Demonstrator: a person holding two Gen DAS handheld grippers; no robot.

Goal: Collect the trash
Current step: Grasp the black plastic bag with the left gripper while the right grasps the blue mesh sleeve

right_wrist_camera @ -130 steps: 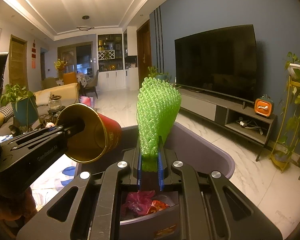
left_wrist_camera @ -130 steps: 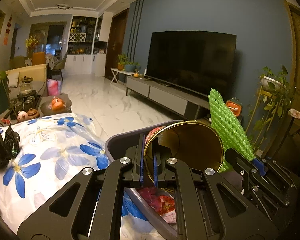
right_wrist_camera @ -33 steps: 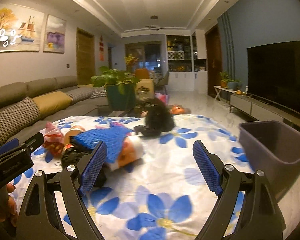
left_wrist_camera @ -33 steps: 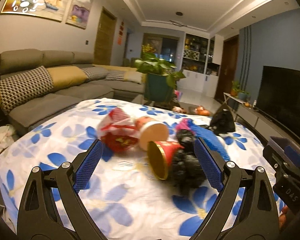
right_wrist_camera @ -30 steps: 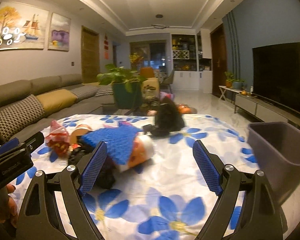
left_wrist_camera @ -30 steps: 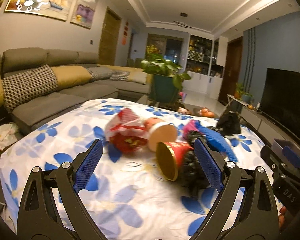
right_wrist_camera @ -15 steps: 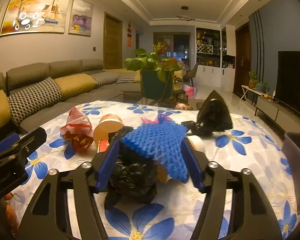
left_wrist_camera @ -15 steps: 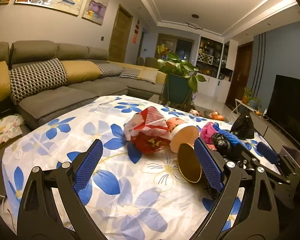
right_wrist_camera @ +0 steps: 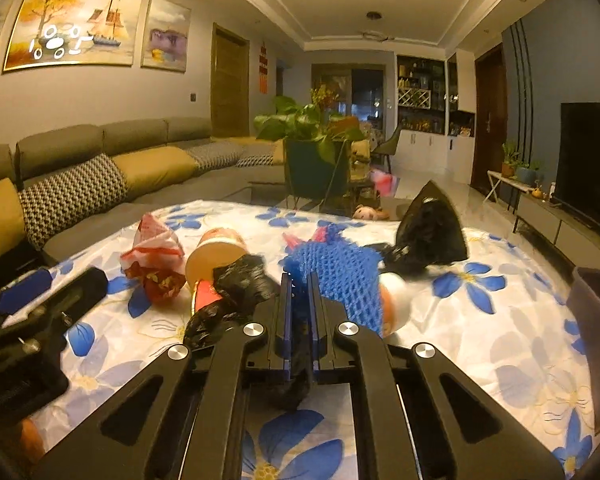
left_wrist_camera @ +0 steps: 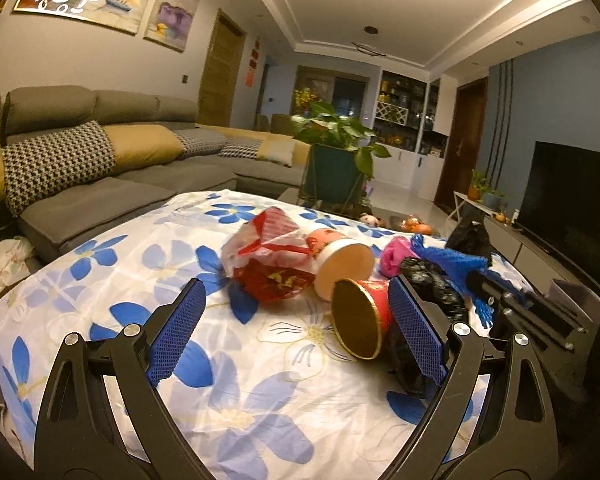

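Trash lies on a table with a blue-flower cloth (left_wrist_camera: 112, 268). My left gripper (left_wrist_camera: 296, 328) is open just above the cloth. Its right pad sits beside a tipped red cup with a gold inside (left_wrist_camera: 360, 322). Behind lie a red and white wrapper (left_wrist_camera: 268, 252) and a tipped paper cup (left_wrist_camera: 342, 260). My right gripper (right_wrist_camera: 299, 296) is shut on a blue foam net (right_wrist_camera: 336, 272), which also shows in the left wrist view (left_wrist_camera: 450, 258). A crumpled black bag (right_wrist_camera: 236, 284) lies under the right gripper's fingers. A second black bag (right_wrist_camera: 432, 228) stands behind.
A grey bin (right_wrist_camera: 596, 328) stands off the table's right edge. A grey sofa with cushions (left_wrist_camera: 80, 168) runs along the left. A potted plant (left_wrist_camera: 336, 160) stands behind the table. A TV (left_wrist_camera: 572, 196) on a low cabinet is on the right.
My right gripper has closed on the blue foam net. My left gripper has moved in closer to the red cup and stays open.
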